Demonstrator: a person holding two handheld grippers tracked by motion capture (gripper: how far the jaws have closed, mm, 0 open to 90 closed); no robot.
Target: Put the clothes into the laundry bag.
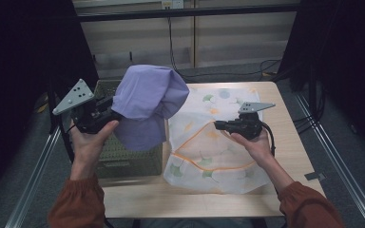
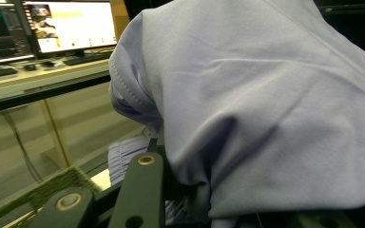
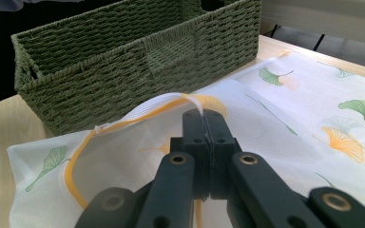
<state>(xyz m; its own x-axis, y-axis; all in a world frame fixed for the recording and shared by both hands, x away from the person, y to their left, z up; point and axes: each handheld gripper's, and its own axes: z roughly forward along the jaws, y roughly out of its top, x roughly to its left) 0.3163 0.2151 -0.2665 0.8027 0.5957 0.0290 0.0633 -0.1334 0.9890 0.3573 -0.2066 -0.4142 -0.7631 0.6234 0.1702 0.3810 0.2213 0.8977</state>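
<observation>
Lab recording bay: black curtains (image 1: pixel 24 57), metal framing (image 1: pixel 185 12), monitors (image 2: pixel 69 26) on bench.

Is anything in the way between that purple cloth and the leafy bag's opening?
Nothing visible. The purple cloth hangs from the left tongs above the basket; the right tongs pinch the bag's orange-edged rim up.

light wood table (image 1: pixel 294 142) at centre, metal rails (image 1: pixel 335 156) along both sides. grey floor (image 1: pixel 24 156) at 9 o'clock. pale panelled wall (image 1: pixel 228 42) at 12 o'clock, cables (image 1: pixel 266 66) trailing below it. black curtains (image 1: pixel 342 57) at 3 and 9 o'clock. lit monitors (image 2: pixel 71 23) on a side desk (image 2: pixel 43 76).
</observation>
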